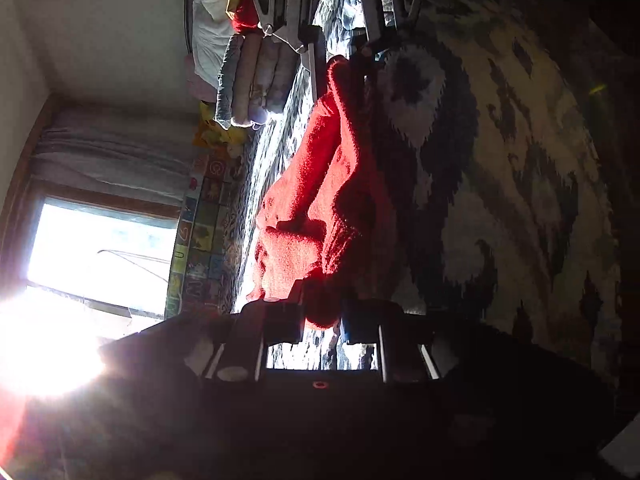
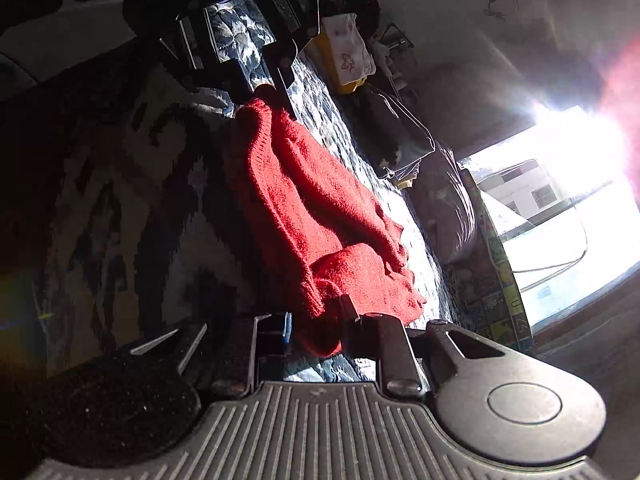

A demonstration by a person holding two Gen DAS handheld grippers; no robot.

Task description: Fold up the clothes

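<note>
While both grippers pinch the red sweater [image 1: 316,184], folded clothes [image 1: 252,80] lie beyond.

Glaring window [image 1: 100,248], patterned bedspread [image 1: 500,200], white wall [image 1: 100,20]

Fuzzy matt red knit sweater [image 2: 320,216]

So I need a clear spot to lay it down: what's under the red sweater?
The red sweater hangs between both grippers over a dark-and-cream patterned blanket, bare beside it. The patch directly beneath is covered, so nothing there can be confirmed.
</note>
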